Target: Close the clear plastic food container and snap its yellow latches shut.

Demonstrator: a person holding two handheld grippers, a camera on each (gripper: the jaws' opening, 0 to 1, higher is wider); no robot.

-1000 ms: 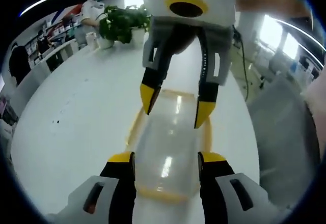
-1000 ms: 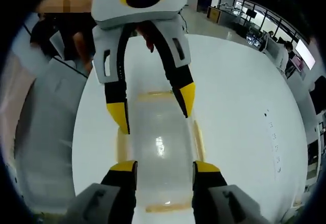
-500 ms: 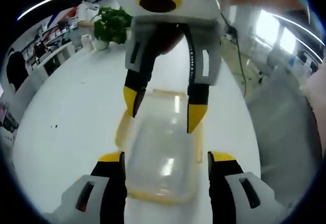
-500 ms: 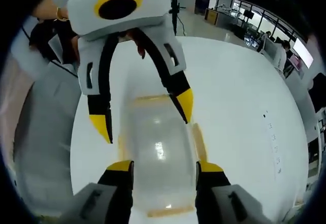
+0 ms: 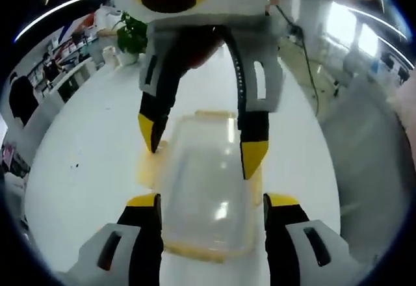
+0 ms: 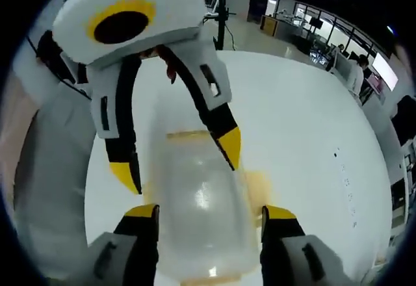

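Container: my clear food container (image 5: pixel 205 188) sits on the white counter (image 5: pixel 84 143), lid on, yellow latches (image 6: pixel 258 185) flared outward.
Left claw (image 5: pixel 211 203): jaws apart, straddling one end.
Right claw (image 6: pixel 208 214): jaws apart, straddling the opposite end.

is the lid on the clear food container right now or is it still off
On. In the left gripper view the clear lid covers the container on the white table. Whether its yellow latches are snapped, I cannot tell.
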